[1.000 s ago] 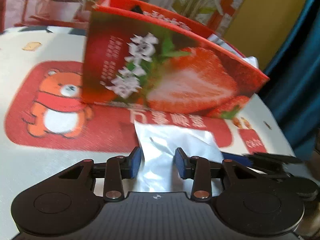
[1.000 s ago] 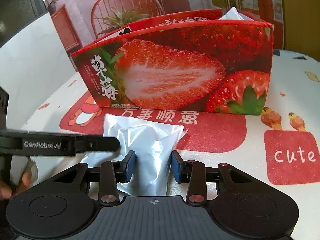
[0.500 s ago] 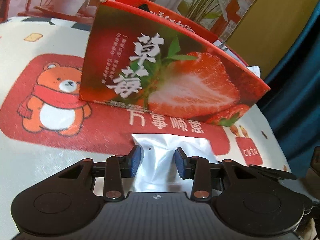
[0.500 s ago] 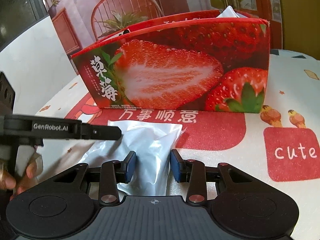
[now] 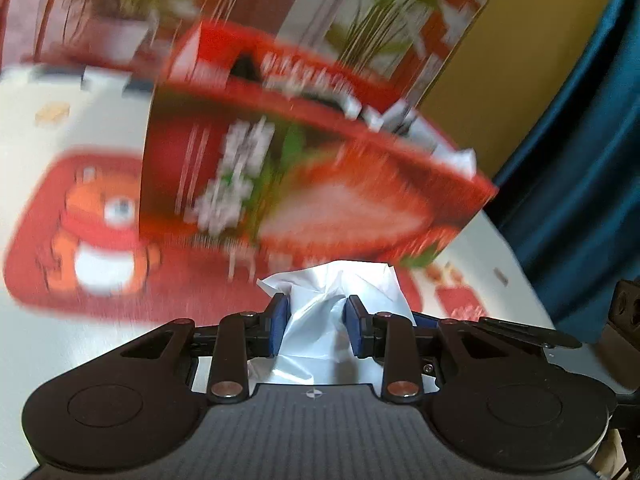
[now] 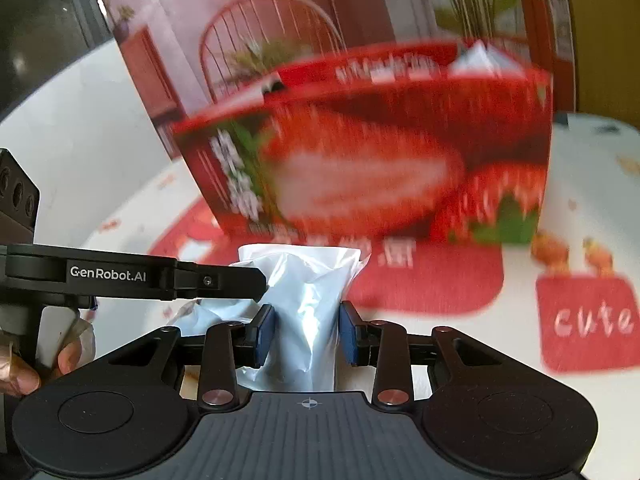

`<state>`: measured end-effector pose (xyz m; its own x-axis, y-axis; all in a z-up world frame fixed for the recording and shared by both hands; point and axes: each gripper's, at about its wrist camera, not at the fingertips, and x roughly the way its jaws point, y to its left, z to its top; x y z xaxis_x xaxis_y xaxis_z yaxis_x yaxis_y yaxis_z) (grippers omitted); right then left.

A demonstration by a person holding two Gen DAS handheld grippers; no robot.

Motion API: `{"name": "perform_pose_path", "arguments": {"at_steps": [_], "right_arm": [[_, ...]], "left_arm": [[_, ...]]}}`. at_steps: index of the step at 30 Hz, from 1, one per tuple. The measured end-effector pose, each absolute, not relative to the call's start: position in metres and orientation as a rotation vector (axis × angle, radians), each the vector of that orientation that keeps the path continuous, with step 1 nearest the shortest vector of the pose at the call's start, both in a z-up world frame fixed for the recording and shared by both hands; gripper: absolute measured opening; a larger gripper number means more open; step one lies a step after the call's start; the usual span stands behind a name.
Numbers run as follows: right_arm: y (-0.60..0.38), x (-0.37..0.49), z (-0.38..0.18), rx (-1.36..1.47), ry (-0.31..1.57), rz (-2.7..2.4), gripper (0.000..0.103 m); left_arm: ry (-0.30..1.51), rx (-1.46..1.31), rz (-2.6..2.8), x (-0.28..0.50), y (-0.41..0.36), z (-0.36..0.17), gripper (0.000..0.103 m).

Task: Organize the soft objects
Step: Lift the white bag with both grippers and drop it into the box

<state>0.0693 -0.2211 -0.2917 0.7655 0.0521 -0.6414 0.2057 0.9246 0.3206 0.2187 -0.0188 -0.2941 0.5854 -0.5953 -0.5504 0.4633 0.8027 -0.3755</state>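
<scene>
A soft white plastic-wrapped packet [image 5: 320,320] sits between the blue pads of my left gripper [image 5: 315,326], which is shut on one end of it. My right gripper [image 6: 306,334] is shut on the other end of the same packet [image 6: 308,300]. The packet is held up off the table, crumpled. Behind it stands the red strawberry-printed box [image 5: 320,184], also in the right wrist view [image 6: 380,168], open at the top with white packets poking out at its right end [image 6: 480,56]. Both views are motion-blurred.
The table carries a white cloth with a red bear print [image 5: 100,232] and a red "cute" patch [image 6: 588,320]. The left gripper's arm [image 6: 132,276] crosses the right wrist view at left. Potted plants and a chair picture stand behind the box.
Both grippers have risen with the packet, which has left the table and bunched up. More of the box's open top shows now.
</scene>
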Motion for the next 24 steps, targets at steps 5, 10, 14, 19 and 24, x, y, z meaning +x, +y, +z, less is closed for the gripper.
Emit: {"name": "perform_pose_path", "arguments": {"at_steps": [5, 10, 14, 19, 24], "right_arm": [[-0.224, 0.074, -0.247, 0.293, 0.571, -0.070, 0.032], [-0.238, 0.089, -0.209, 0.223, 0.491, -0.062, 0.032], [-0.254, 0.109, -0.192, 0.179, 0.464, -0.066, 0.032], [-0.274, 0.142, -0.183, 0.149, 0.439, -0.076, 0.032], [-0.298, 0.169, -0.186, 0.135, 0.421, -0.084, 0.032]], "left_arm": [[0.572, -0.175, -0.635, 0.217, -0.018, -0.243, 0.034], [0.517, -0.165, -0.654, 0.236, -0.026, -0.209, 0.034], [0.484, -0.127, -0.645, 0.258, -0.039, -0.192, 0.034], [0.454, -0.120, -0.623, 0.288, -0.050, -0.176, 0.034], [0.453, -0.093, -0.604, 0.315, -0.066, -0.180, 0.036]]}}
